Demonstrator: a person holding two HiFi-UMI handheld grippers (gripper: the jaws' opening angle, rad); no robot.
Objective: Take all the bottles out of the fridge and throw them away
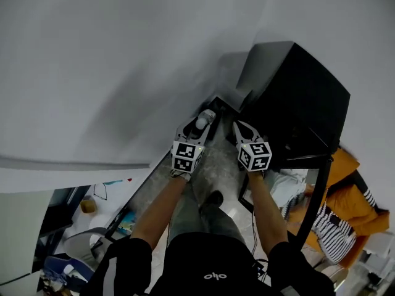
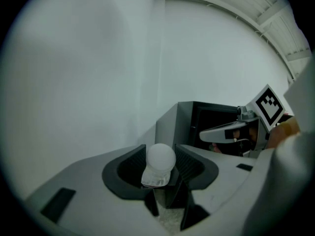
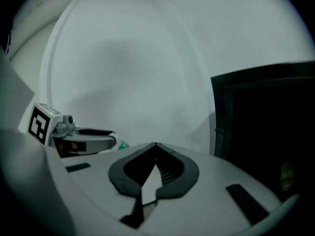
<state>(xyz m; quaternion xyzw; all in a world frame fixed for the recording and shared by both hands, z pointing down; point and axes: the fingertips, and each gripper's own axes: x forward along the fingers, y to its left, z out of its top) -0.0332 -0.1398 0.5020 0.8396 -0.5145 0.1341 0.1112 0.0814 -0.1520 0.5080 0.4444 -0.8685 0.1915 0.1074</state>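
Bottle, seemingly light thin plastic (likely slick, easily crushed), sits clamped just below its white cap in jaws of left gripper; jaws of right gripper closed, empty.

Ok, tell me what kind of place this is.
Probably a corner of an indoor workroom or lab rather than a home kitchen. A small black fridge stands on a speckled floor against a bare white wall, with clutter piled off to one side.
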